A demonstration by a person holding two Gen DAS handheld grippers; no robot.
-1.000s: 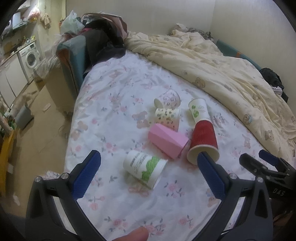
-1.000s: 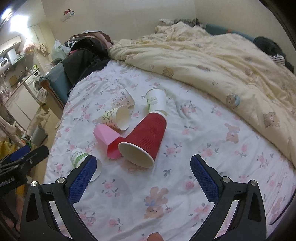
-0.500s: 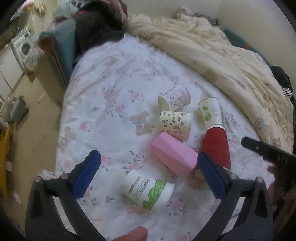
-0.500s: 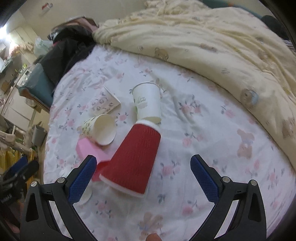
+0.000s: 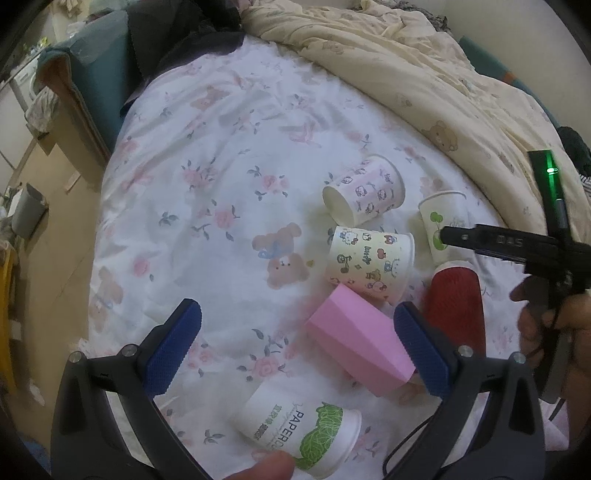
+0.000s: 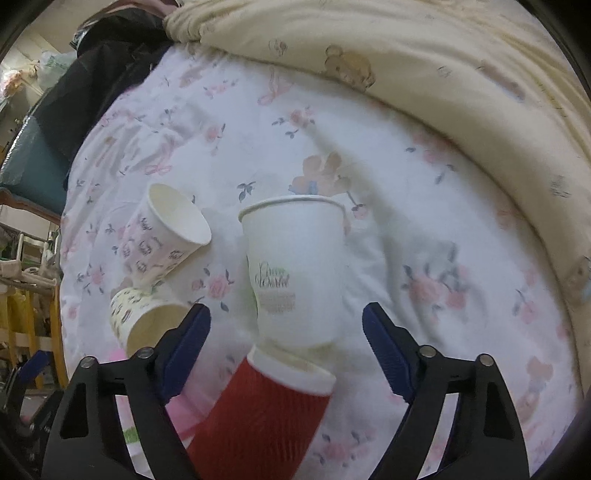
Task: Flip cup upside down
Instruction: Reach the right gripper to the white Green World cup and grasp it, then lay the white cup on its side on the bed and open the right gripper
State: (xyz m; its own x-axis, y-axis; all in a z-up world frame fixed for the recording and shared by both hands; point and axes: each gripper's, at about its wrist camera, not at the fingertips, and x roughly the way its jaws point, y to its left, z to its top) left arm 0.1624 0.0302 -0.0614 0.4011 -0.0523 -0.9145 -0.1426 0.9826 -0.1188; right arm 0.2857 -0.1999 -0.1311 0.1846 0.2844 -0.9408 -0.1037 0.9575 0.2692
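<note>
Several paper cups lie on their sides on a floral bedsheet. My right gripper (image 6: pixel 286 345) is open, its blue pads either side of the base of a white cup with green print (image 6: pixel 295 269), just above the base of a red ribbed cup (image 6: pixel 258 417). My left gripper (image 5: pixel 295 354) is open above a pink faceted cup (image 5: pixel 358 347) and a white PAPERCUP cup with green leaves (image 5: pixel 299 428). A Hello Kitty cup (image 5: pixel 364 194) and a cartoon-print cup (image 5: pixel 369 262) lie beyond. The right gripper (image 5: pixel 517 243) shows at the left wrist view's right edge.
A cream bear-print duvet (image 6: pixel 443 74) is bunched along the far right of the bed. Dark clothes (image 5: pixel 184 33) and a teal chair (image 5: pixel 99 77) stand at the bed's far left corner. The bed edge drops to the floor (image 5: pixel 48 206) on the left.
Both grippers have moved forward and down toward the cups. The right gripper has closed in on the white green-print cup, which now sits between its open pads.
</note>
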